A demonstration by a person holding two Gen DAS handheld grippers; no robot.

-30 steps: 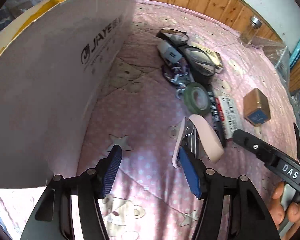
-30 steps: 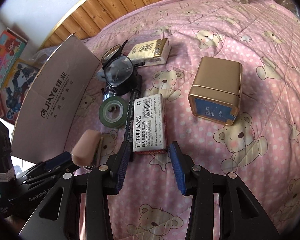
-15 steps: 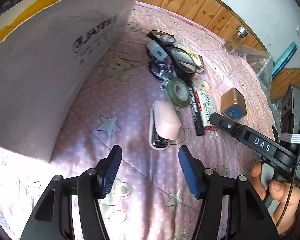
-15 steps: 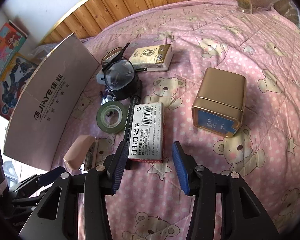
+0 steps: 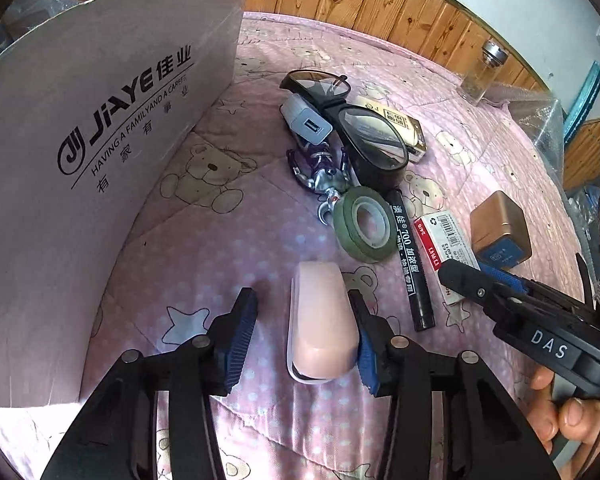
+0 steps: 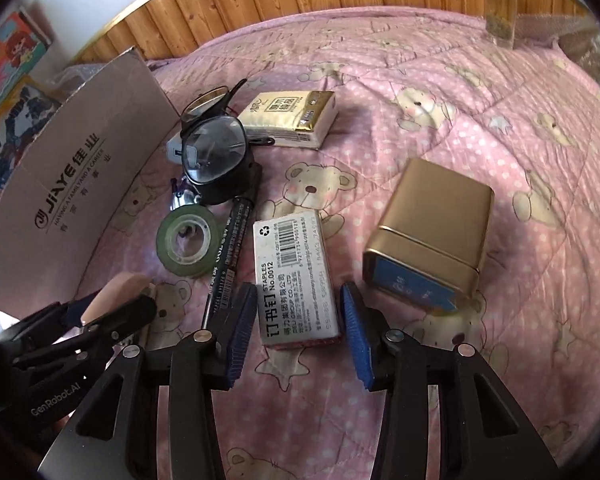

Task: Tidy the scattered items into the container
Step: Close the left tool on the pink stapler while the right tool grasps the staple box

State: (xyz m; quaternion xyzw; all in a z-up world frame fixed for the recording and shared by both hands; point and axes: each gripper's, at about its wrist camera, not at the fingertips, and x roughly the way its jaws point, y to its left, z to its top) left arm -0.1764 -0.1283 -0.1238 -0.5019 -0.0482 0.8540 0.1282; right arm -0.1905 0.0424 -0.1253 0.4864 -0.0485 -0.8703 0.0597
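A pink stapler (image 5: pixel 322 324) lies flat on the pink quilt between the open fingers of my left gripper (image 5: pixel 302 304), close against the right finger. The cardboard box's flap (image 5: pixel 100 160) stands to the left. In the right wrist view my right gripper (image 6: pixel 297 296) is open, with the near end of a white staples box (image 6: pixel 296 276) between its fingertips. Beside that box lie a black marker (image 6: pixel 230 252), a green tape roll (image 6: pixel 186 238) and a gold tin (image 6: pixel 432 232). The stapler (image 6: pixel 118 290) and the left gripper show at the lower left there.
Black glasses (image 5: pixel 364 140), a white charger (image 5: pixel 306 122), a purple keychain (image 5: pixel 320 170) and a tissue pack (image 6: pixel 292 118) lie further back. A glass jar (image 6: pixel 500 4) stands by the wooden wall. A person's hand (image 5: pixel 568 412) holds the right gripper.
The stapler, tilted up against my left gripper's right finger a second ago, now lies flat, and the left gripper has moved forward around it. The right gripper has edged onto the staples box.
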